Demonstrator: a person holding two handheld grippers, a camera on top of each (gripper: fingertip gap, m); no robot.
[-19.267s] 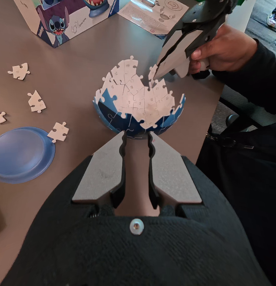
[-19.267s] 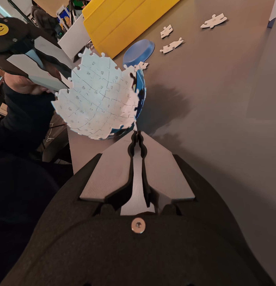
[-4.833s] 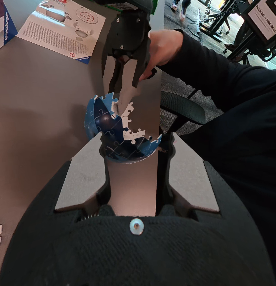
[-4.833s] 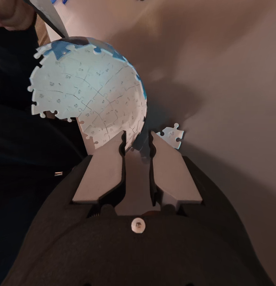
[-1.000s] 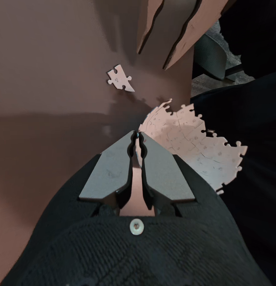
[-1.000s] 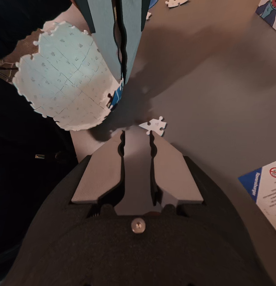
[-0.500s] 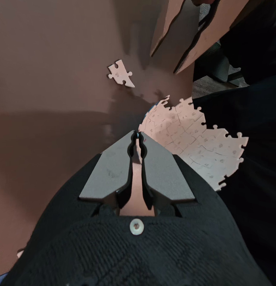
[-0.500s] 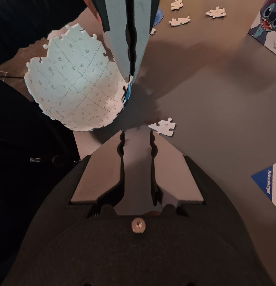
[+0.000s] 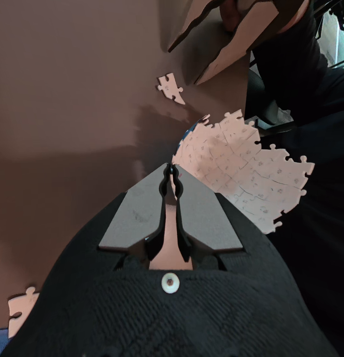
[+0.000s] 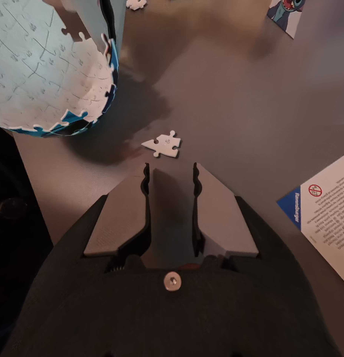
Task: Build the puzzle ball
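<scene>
On the tabletop [image 10: 244, 100], a single loose puzzle piece [image 10: 164, 144] lay white side up, just ahead of the right hand-held gripper [image 10: 170, 164], whose fingers stood apart with nothing between them. The piece sat a little right of the gap's centre line and was not touched by either finger.

The left hand-held gripper [image 9: 170, 167] was closed, its fingertips pinching the rim of the half-built puzzle ball [image 9: 238, 170]. That ball was an open curved shell, its pale inner face turned toward the left wrist camera, knobs and notches along its free edge. From the right wrist view the shell [image 10: 43, 73] hung at the upper left, raised off the tabletop with its shadow beneath it, and a blue printed outer face showed along its lower rim.

A leaflet [image 10: 325, 218] with a blue strip lay at the right edge, and a printed card [image 10: 285, 17] lay at the far right corner. More loose pieces [image 10: 136, 3] lay farther back.
</scene>
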